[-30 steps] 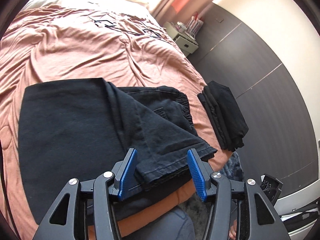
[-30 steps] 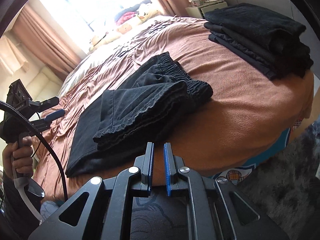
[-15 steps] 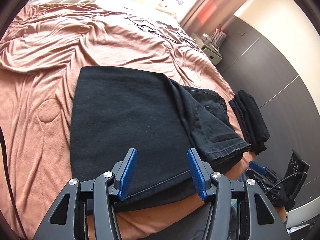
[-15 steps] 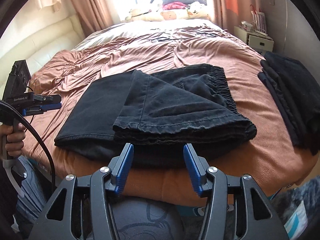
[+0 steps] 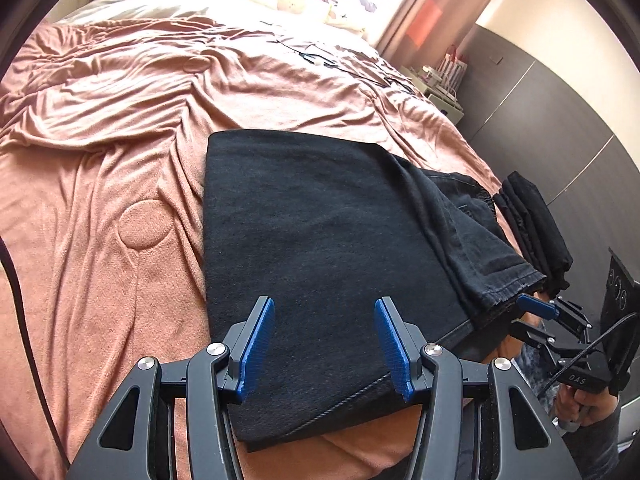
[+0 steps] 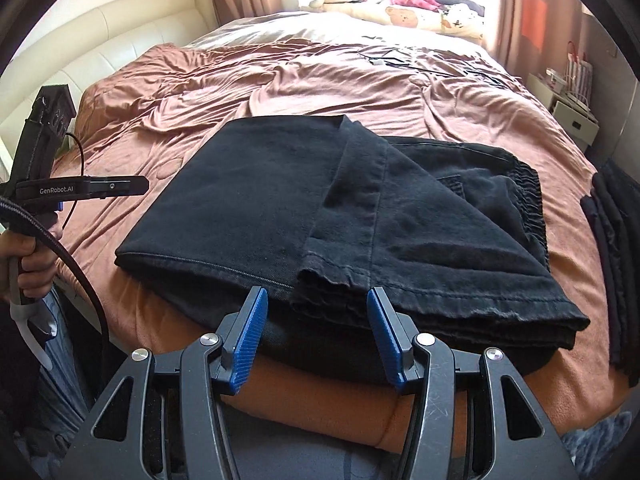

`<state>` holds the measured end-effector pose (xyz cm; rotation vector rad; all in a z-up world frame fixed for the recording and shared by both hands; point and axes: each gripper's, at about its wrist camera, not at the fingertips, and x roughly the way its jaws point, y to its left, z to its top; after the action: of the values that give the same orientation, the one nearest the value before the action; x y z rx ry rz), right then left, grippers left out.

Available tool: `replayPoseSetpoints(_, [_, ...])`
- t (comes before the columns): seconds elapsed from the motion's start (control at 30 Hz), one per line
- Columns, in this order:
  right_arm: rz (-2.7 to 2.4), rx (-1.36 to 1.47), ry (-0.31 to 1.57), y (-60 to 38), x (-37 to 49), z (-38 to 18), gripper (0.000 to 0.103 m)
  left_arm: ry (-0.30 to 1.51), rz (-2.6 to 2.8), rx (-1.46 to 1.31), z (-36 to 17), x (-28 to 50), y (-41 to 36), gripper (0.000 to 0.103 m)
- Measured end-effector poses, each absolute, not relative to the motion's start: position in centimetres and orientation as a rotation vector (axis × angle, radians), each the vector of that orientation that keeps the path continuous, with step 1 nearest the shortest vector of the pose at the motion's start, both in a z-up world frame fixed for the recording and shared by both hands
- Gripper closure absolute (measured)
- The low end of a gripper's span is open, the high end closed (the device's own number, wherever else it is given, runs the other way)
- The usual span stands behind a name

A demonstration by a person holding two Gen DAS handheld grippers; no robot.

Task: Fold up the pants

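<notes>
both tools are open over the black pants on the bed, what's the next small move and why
Probably lower the left tool onto the near edge of the black pants and close on the unfolded half. The leg ends are already folded over the waistband side, the left half lies flat and single, and both tools, the right tool included, stand open and empty.

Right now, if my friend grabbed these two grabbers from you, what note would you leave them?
Left gripper: open, empty, over the near left end of the black pants.
Right gripper: open, empty, its jaws have just been opening; it points at the hem of the folded-over leg.
Where things are: the pants lie on the brown bedspread by the near edge. A stack of folded dark clothes sits to their right.
Done: one fold, the leg end laid back over the waistband side.
Left: probably another fold, then likely onto the stack.
</notes>
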<state>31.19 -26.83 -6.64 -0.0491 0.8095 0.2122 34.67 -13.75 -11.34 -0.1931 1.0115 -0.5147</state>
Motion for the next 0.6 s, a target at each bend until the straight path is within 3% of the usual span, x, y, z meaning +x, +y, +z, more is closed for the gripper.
replayPoseSetpoints(0.2, [0.2, -0.106, 0.866, -25.2, 34.3, -8.2, 0.053, 1.017, -0.463, -0.206, -12.2, 35.3, -11.3, 0.048])
replayPoseSetpoints(0.27, [0.172, -0.148, 0.893, -24.8, 35.1, -8.8, 0.061, 1.032, -0.438, -0.224, -12.7, 35.7, -10.4, 0.048])
replayPoseSetpoints(0.3, [0.16, -0.165, 0.906, -24.6, 35.6, -9.0, 0.073, 1.036, -0.432, -0.232, -12.8, 35.8, -10.0, 0.048])
replayPoseSetpoints(0.37, [0.176, -0.155, 0.912, -24.6, 36.0, -8.8, 0.081, 1.041, -0.423, -0.244, -13.1, 35.9, -9.4, 0.048])
replayPoseSetpoints(0.4, [0.189, -0.15, 0.906, -24.6, 36.1, -8.5, 0.094, 1.045, -0.419, -0.247, -13.2, 36.0, -9.2, 0.048])
replayPoseSetpoints(0.6, [0.169, -0.141, 0.865, -26.1, 36.4, -6.3, 0.101, 1.062, -0.411, -0.261, -13.9, 36.1, -8.5, 0.048])
